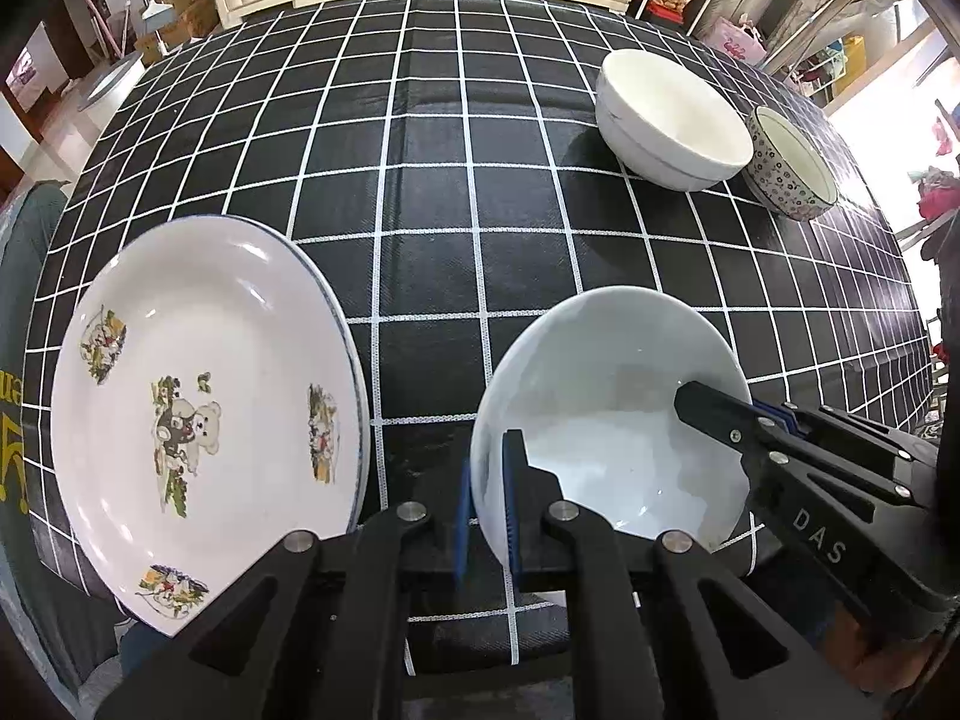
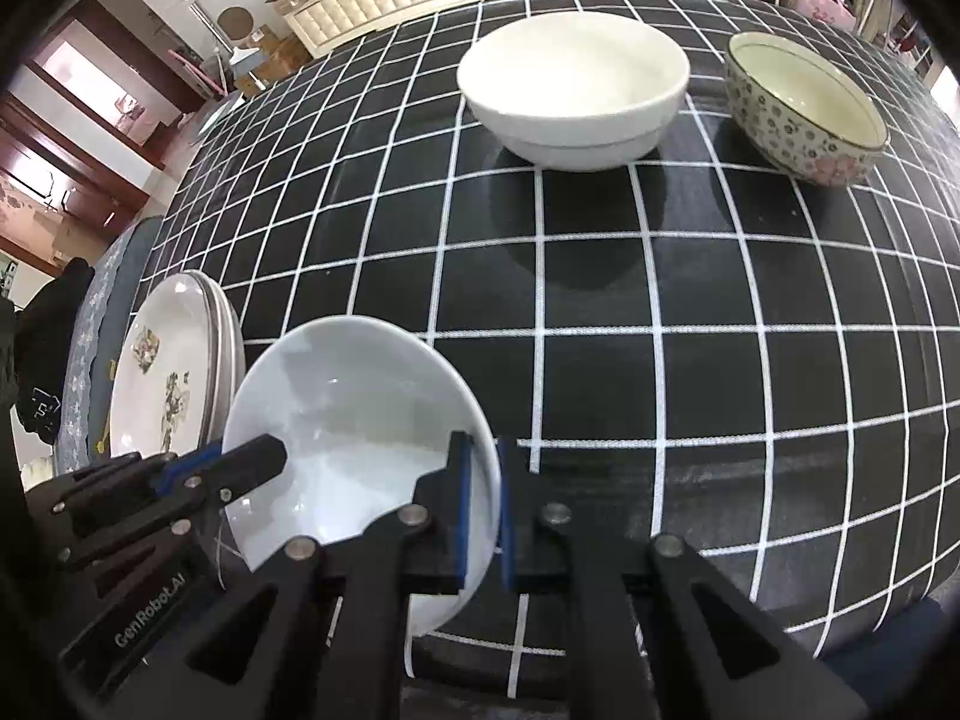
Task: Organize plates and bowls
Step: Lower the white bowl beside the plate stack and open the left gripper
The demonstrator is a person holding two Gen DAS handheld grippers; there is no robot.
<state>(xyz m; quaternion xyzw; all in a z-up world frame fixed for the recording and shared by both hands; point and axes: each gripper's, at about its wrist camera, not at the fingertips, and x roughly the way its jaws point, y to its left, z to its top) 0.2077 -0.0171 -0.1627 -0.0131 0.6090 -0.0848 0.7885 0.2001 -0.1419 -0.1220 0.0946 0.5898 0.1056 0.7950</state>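
Below the bear-print plate [image 1: 204, 420], the worktop's [image 1: 432, 240] near edge is hidden; the plates [image 2: 225, 348] stacked beneath show only rims, their count unclear.

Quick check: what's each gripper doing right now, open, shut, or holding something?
Left gripper: shut on the rim of the plain white shallow ceramic bowl.
Right gripper: shut on the opposite rim of the same bowl.

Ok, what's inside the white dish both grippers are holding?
Nothing shows inside the dish but one finger of each gripper, left and right, clamped over opposite rims. Whatever lies under the dish is hidden.
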